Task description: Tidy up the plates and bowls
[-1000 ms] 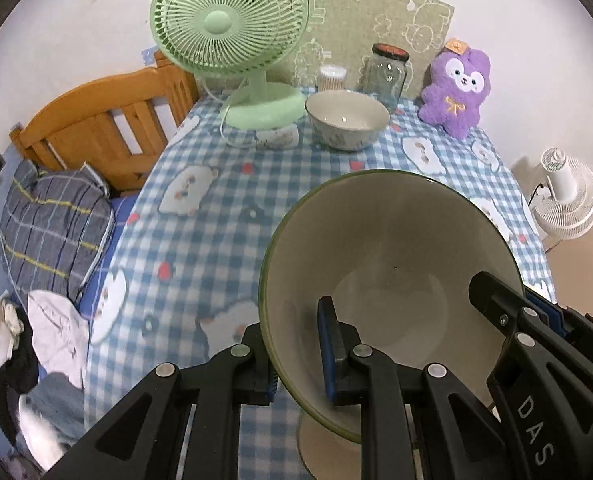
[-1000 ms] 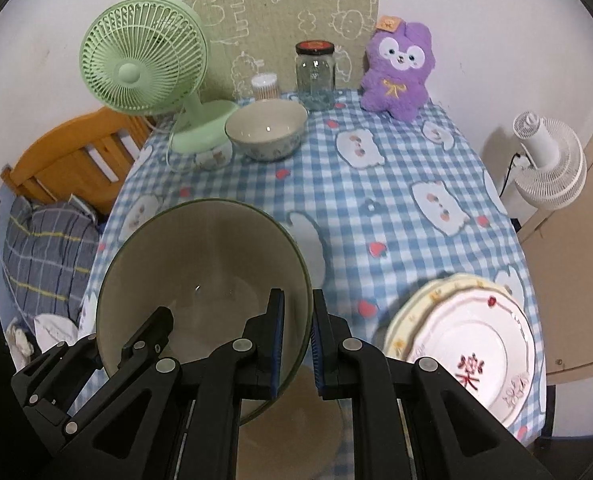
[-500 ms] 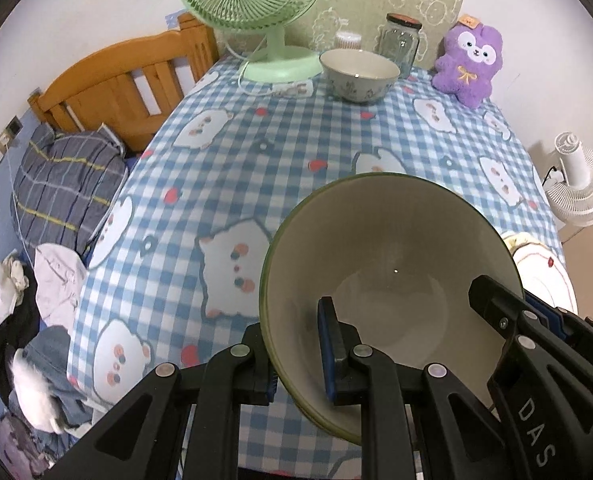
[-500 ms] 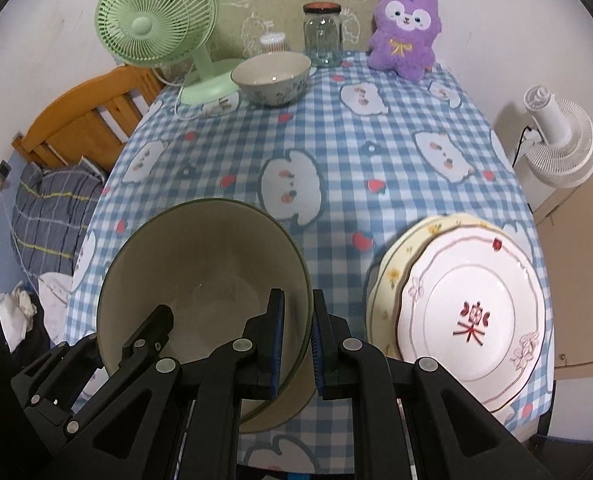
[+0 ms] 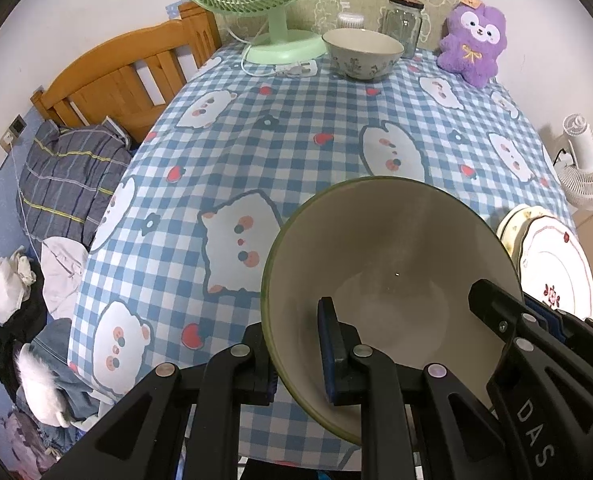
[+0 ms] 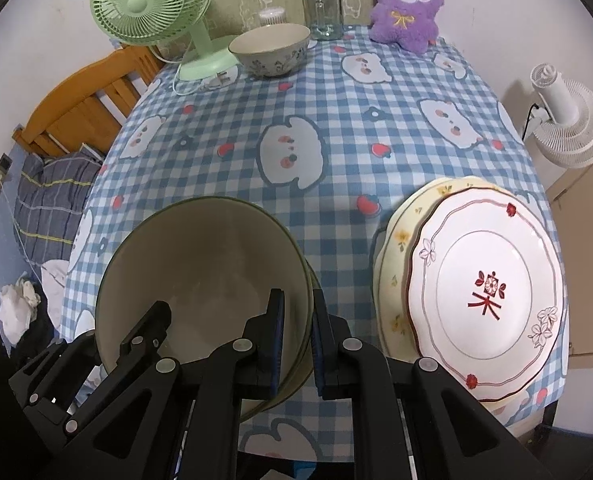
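Observation:
A large beige bowl with a green rim [image 5: 396, 248] [image 6: 208, 248] hangs tilted over the near part of the checked table. My left gripper [image 5: 296, 352] is shut on its left rim, one pad inside and one outside. My right gripper [image 6: 298, 320] is shut on the right rim the same way. A second rim [image 6: 311, 280] shows just under the bowl on the right; whether the two touch I cannot tell. A small floral bowl [image 5: 362, 58] [image 6: 270, 50] stands at the far end. A white plate [image 6: 484, 276] lies on a yellow plate [image 6: 396, 248] at the near right.
A green fan [image 6: 148, 4], a glass jar [image 6: 322, 8] and a purple plush [image 6: 406, 4] line the far edge. A wooden bed frame [image 5: 128, 76] with clothes lies left of the table. A white fan [image 6: 568, 120] stands on the floor to the right.
Both grippers carried the big bowl back toward the table's near edge and lower, tipping further down. The stacked plates came into the left wrist view. Both grips stayed the same.

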Tool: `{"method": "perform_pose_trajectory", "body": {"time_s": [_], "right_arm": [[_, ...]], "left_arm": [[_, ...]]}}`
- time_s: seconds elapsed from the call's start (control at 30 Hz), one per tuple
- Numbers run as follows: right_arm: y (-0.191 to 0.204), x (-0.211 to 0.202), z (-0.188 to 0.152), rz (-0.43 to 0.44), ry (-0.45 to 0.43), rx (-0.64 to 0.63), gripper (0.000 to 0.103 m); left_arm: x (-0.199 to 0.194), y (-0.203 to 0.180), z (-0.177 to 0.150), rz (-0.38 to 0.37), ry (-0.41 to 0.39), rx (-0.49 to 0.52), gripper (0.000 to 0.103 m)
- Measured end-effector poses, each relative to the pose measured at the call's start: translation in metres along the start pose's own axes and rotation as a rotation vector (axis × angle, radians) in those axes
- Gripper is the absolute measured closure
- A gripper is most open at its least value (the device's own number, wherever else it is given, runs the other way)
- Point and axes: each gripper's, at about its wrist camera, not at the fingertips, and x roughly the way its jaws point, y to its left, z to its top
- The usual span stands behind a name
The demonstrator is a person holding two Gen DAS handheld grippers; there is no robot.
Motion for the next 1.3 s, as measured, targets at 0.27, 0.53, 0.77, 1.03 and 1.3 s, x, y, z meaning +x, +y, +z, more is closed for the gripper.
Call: {"method": "perform_pose_trajectory", "body": {"time_s": [0.27,0.53,0.77,1.03,1.3], "right_arm": [[-0.002,0.009,-0.003,0.007,0.015,0.017,0.088],[-0.003,0.010,-0.003,0.009,0.014,0.017,0.088],[-0.004,0.008,-0.005,0.012,0.012,0.024,0.089],[-0.004,0.006,-0.007,-0.011,0.016,0.006,0.089],[-0.002,0.006,-0.007,-0.018,0.023,-0.012,0.082]], "left_arm": [[0.006,0.000,-0.001,0.004,-0.001,0.007,0.089],[0.009,0.001,-0.002,-0.022,0.000,-0.002,0.083],[0.010,-0.003,-0.004,-0.058,0.006,-0.008,0.069],[0.010,-0.003,-0.007,-0.064,0.011,-0.006,0.064],[0.006,-0.005,-0.009,-0.069,0.007,-0.001,0.062]]}}
